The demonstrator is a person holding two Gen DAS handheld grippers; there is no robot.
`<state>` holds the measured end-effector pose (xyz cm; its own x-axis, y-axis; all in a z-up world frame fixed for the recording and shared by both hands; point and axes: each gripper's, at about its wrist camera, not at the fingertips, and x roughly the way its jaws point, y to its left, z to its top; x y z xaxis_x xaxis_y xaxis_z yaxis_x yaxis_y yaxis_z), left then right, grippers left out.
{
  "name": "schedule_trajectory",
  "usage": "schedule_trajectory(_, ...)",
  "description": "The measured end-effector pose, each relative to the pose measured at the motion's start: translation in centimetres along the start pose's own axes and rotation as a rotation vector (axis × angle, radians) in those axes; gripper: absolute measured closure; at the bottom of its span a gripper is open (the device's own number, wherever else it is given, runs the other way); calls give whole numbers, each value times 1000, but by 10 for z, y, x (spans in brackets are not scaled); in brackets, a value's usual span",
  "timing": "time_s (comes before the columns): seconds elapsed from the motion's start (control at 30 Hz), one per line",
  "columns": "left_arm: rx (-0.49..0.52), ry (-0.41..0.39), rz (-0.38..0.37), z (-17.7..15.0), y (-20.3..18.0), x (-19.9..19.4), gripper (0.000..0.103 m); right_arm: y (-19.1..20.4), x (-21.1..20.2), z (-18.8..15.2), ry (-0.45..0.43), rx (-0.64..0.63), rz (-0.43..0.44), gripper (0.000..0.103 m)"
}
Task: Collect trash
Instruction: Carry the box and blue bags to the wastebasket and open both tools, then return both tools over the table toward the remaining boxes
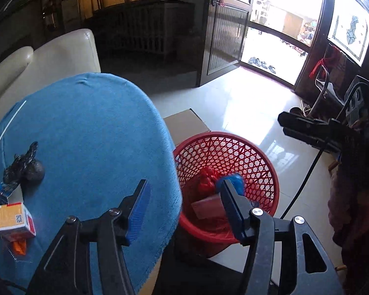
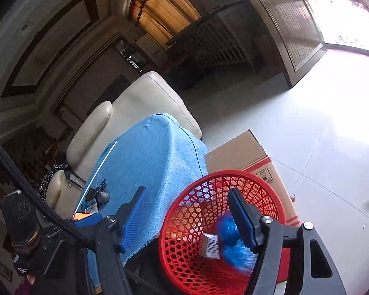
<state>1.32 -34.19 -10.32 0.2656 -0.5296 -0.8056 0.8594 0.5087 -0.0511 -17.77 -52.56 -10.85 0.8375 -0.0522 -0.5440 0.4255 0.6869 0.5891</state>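
Right at the lens, the left tongs stood apart and empty, straddling the edge of the blue-clothed counter and the red basket. The right tongs gaped too, poised over that same basket with nothing between them. Down inside it lay a blue bag, a red bag and a flat packet — part of the job looked done. Further off on the counter, trash was left: an orange-and-white carton, a black crumpled bag and a small dark blue box — three pieces, by my reckoning, yet to go in.
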Motion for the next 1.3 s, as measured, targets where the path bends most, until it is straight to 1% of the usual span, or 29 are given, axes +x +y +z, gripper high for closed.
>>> schedule_trajectory(0.17,-29,-1,78,-30,28,-25,43,21,13,0,12,-41,38,33)
schedule_trajectory(0.3,-104,-7,139,-59,56,-52,42,47,32,-4,53,-84,74,33)
schedule_trajectory(0.47,-263,-28,223,-97,108,-89,42,87,57,-13,107,-149,130,33)
schedule_trajectory(0.57,-391,-33,284,-128,148,-113,42,117,73,-22,150,-207,166,33)
schedule_trajectory(0.7,-535,-41,353,-165,190,-133,37,162,97,-38,215,-286,224,33)
schedule_trajectory(0.77,-591,-48,380,-180,207,-143,37,183,110,-46,246,-323,253,33)
schedule_trajectory(0.8,-608,-53,390,-185,213,-147,37,198,119,-51,271,-352,278,33)
schedule_trajectory(0.83,-626,-59,401,-190,218,-150,37,206,124,-54,284,-367,288,33)
schedule_trajectory(0.97,-668,-75,425,-203,231,-158,37,253,157,-76,364,-455,339,33)
schedule_trajectory(1.1,-692,-67,416,-213,240,-156,37,293,192,-93,426,-528,378,33)
schedule_trajectory(1.17,-705,-62,408,-219,244,-154,37,308,210,-96,454,-540,398,33)
schedule_trajectory(1.23,-720,-62,409,-226,247,-155,37,324,233,-98,485,-528,436,33)
schedule_trajectory(1.3,-738,-63,407,-231,251,-157,37,337,255,-101,506,-514,455,33)
